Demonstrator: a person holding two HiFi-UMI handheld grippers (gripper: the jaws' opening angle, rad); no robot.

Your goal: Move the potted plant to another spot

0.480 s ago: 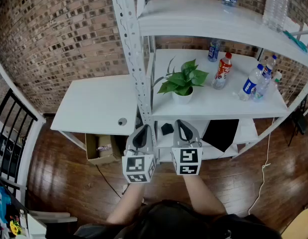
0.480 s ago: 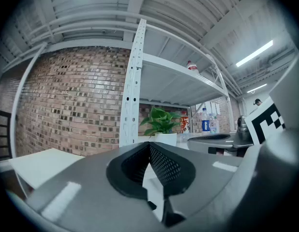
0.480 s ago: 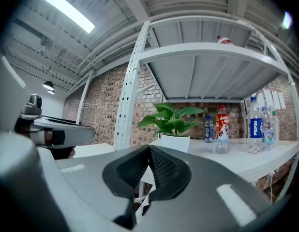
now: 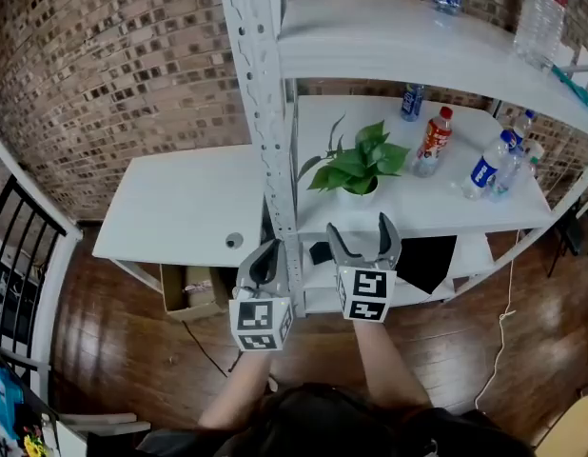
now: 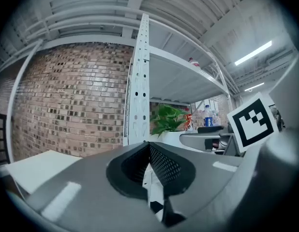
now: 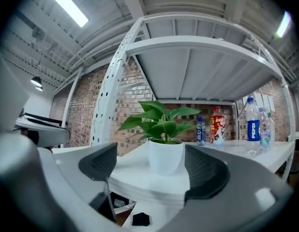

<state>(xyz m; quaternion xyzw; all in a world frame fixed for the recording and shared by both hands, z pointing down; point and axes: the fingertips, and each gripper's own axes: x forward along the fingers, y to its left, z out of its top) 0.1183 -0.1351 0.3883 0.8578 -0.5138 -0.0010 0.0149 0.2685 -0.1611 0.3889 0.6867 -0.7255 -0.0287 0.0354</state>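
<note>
The potted plant (image 4: 359, 163) has broad green leaves and a white pot, and stands on the middle board of a white shelf (image 4: 437, 203), near its front left. My right gripper (image 4: 362, 228) is open just in front of and below that board, apart from the pot. In the right gripper view the pot (image 6: 165, 156) shows between the spread fingers (image 6: 98, 164) of my right gripper (image 6: 154, 167), farther off. My left gripper (image 4: 266, 252) is shut on nothing beside the shelf post. In the left gripper view my left gripper (image 5: 149, 154) has its pads meeting, with the plant (image 5: 168, 118) beyond.
A red-labelled bottle (image 4: 433, 142), a blue-labelled bottle (image 4: 484, 166) and a small can (image 4: 411, 103) share the board to the plant's right. The perforated post (image 4: 265, 112) stands left of it. A white table (image 4: 180, 203) adjoins; a cardboard box (image 4: 186, 289) lies underneath. Black items (image 4: 425, 255) lie on the lower board.
My right gripper's jaws have spread apart and it has moved up towards the plant's board. My left gripper has stayed about where it was.
</note>
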